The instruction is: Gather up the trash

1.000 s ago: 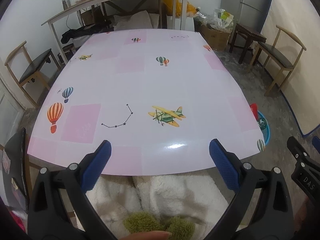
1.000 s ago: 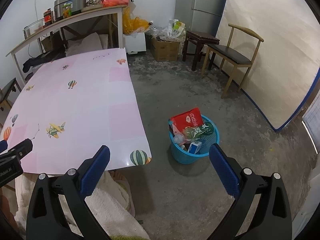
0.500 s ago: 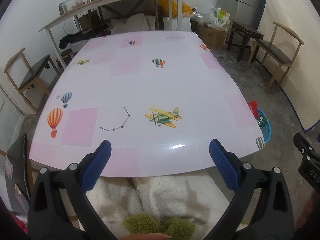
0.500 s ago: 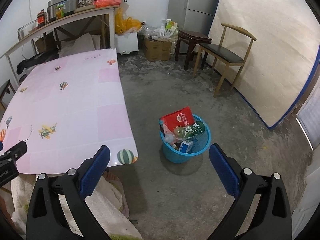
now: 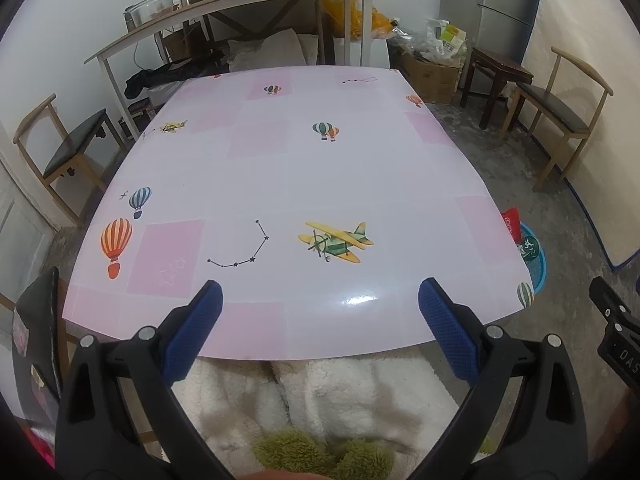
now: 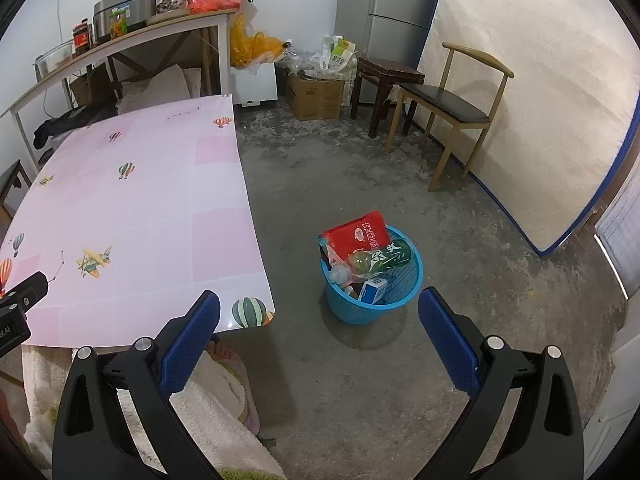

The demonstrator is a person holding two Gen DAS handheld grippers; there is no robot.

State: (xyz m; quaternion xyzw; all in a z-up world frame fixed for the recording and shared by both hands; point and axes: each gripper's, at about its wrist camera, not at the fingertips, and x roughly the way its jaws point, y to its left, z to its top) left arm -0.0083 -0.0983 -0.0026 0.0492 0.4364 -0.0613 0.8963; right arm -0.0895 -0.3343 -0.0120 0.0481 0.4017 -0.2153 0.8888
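Both the left gripper (image 5: 319, 307) over the pink table's (image 5: 304, 168) near edge and the right gripper (image 6: 319, 316) beyond its corner gape wide and empty, with bare floor (image 6: 460, 208) surrounding the trash-filled blue basket (image 6: 394, 300) beside the table.

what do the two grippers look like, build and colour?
Both match: the left gripper and the right gripper have black plastic clamp-style arms with triangular cutouts, silver rivets at the joints, and blue textured pads on the fingers. White lettering shows on one body, only partly readable. No cables visible.
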